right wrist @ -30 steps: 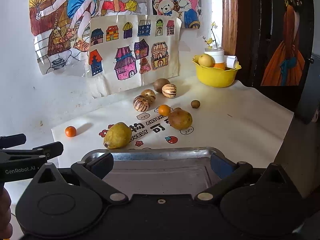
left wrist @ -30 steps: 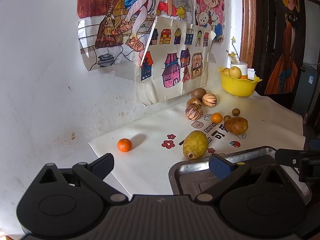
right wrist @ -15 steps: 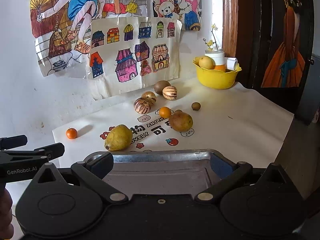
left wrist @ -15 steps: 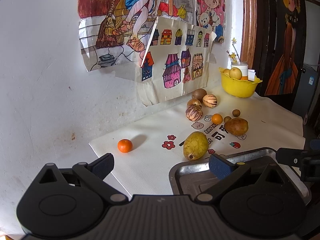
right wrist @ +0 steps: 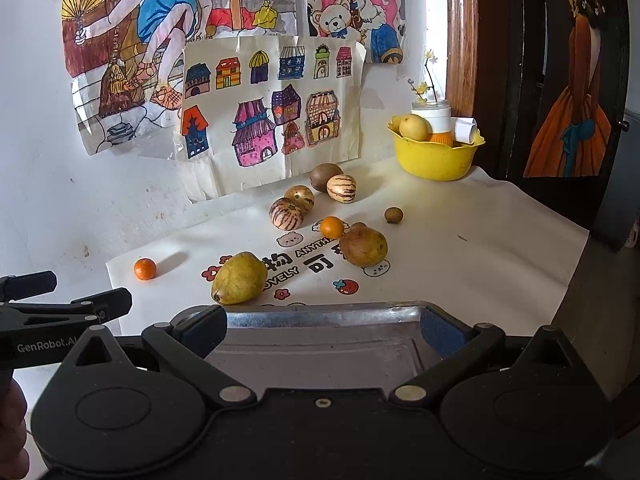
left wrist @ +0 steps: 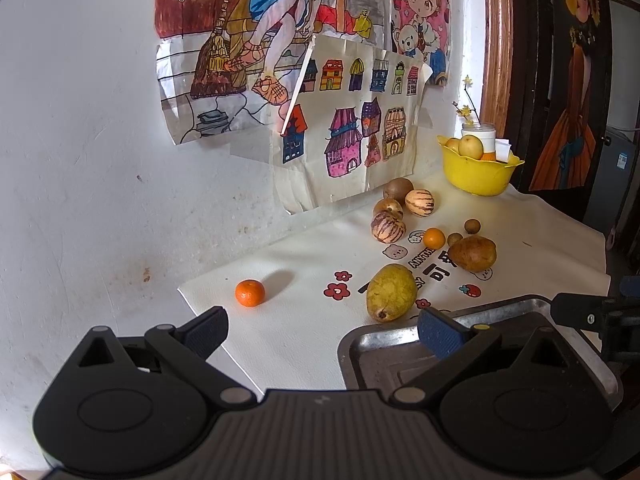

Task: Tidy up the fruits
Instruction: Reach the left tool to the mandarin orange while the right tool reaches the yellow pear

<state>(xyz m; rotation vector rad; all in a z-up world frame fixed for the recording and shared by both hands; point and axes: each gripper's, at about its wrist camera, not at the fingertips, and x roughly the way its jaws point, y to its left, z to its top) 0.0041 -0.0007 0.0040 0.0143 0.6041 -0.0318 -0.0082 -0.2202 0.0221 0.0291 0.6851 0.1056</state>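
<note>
Two pears (right wrist: 239, 278), two oranges (right wrist: 144, 269), three striped melons (right wrist: 285, 214) (perhaps more), one tray (right wrist: 320, 316).

Both hand-held grippers (left wrist: 322, 330) (right wrist: 324, 328) agape, empty

A table covered by a white cloth (right wrist: 460, 264) printed with small cartoon stickers and lettering is seen ahead of both grippers. Nearest the grippers, a metal tray (right wrist: 320, 314) is set at the cloth's front edge. Just beyond its far left corner a yellow-green pear (right wrist: 239, 278) is laid, and a small mandarin (right wrist: 144, 269) is placed well to the left, alone. Further ahead a brown pear (right wrist: 363, 246) is found with a small orange (right wrist: 332, 227) just beside it. Striped melons (right wrist: 286, 216) are clustered near the wall. At far right a yellow bowl (right wrist: 436, 158) of fruit is stood.
</note>
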